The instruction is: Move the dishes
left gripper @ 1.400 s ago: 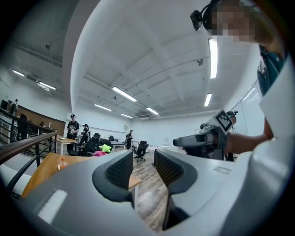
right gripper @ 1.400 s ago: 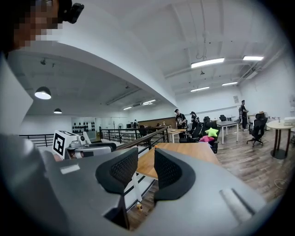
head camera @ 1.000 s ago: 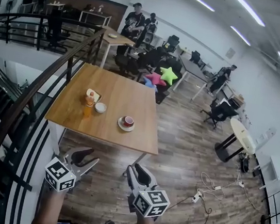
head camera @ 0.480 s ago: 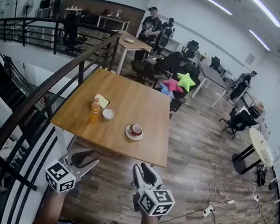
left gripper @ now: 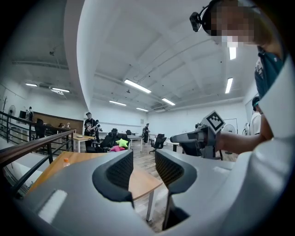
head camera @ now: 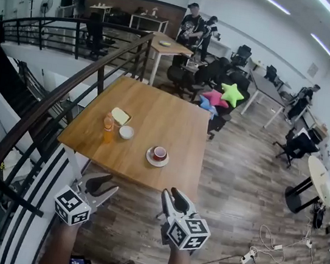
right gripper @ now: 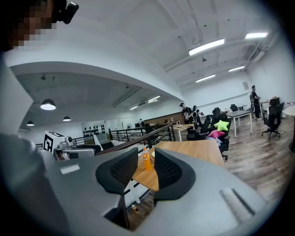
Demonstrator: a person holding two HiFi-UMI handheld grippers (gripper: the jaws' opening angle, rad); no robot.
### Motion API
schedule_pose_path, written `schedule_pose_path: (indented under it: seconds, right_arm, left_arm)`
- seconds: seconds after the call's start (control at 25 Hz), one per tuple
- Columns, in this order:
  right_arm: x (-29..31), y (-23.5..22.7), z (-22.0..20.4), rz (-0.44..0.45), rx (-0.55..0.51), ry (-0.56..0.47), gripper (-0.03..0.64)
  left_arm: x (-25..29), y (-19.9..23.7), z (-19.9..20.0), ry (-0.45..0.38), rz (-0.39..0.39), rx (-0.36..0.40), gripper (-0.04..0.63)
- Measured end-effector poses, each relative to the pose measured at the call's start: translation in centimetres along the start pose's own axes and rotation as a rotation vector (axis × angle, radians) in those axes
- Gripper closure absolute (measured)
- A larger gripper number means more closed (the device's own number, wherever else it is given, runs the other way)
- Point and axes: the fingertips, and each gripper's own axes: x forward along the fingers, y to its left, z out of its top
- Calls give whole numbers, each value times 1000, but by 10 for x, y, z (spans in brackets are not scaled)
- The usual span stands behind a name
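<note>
Ahead, dishes [head camera: 157, 156] sit on a wooden table [head camera: 165, 113] beside a railing [head camera: 73, 87]

My right gripper [right gripper: 146, 168] pads [right gripper: 123, 171]: black, ribbed, matt, rubbery; shell smooth grey plastic. Ahead of my jaws: table [right gripper: 193, 150], satin pale wood. Beyond jaw gap: bottle [right gripper: 146, 160], probably clear plastic. Below: floor [right gripper: 258, 156], wood-grain planks.

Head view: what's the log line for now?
left gripper: shut, empty | right gripper: shut, empty | cup, saucer, bowl: on table, untouched
</note>
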Motion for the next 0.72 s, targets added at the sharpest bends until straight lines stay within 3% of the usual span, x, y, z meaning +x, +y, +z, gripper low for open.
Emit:
schedule_pose_path:
  seconds: [0.72]
  right_arm:
    - [-7, -92, 13, 68, 41, -10, 501]
  left_arm:
    - [90, -30, 19, 31, 67, 69, 457]
